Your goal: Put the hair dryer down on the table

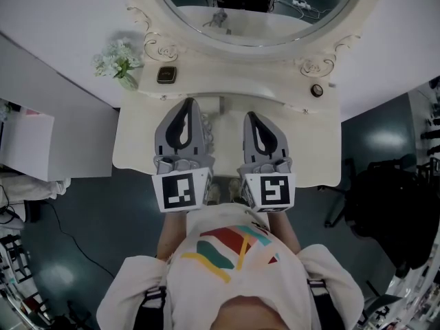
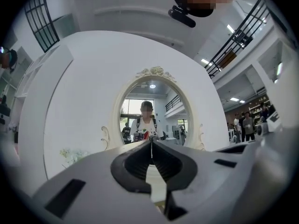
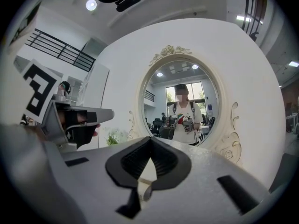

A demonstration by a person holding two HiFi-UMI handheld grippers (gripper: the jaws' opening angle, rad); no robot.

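**A:** Where's the hair dryer? Call it.

**Me:** No view gives me a clear hair dryer. My left gripper [image 1: 189,102] is closed tip to tip with nothing in it, and so is my right gripper [image 1: 249,115]. Both hang side by side over the table [image 1: 137,150], bodies at its front edge, noses pointing at the mirror [image 1: 261,26]. There's a pale shape [image 1: 208,130] on the table between them. It might be the dryer, but it's too small to tell.

**A:** So what's the danger?

**Me:** I'd say it's working blind. If the dryer lies under my left gripper, lowering or swinging that hand could knock it toward the front edge and off. A cord I can't see could snag too.

**A:** Do the gripper views help?

**Me:** Only with the jaws. Each looks level and shows its pads meeting, with my reflection in the mirror beyond, and almost no tabletop. The right gripper view also catches the left one's marker cube [image 3: 39,90]. Only the head view shows the tabletop, with the flowers [image 1: 118,60] at its back left corner.
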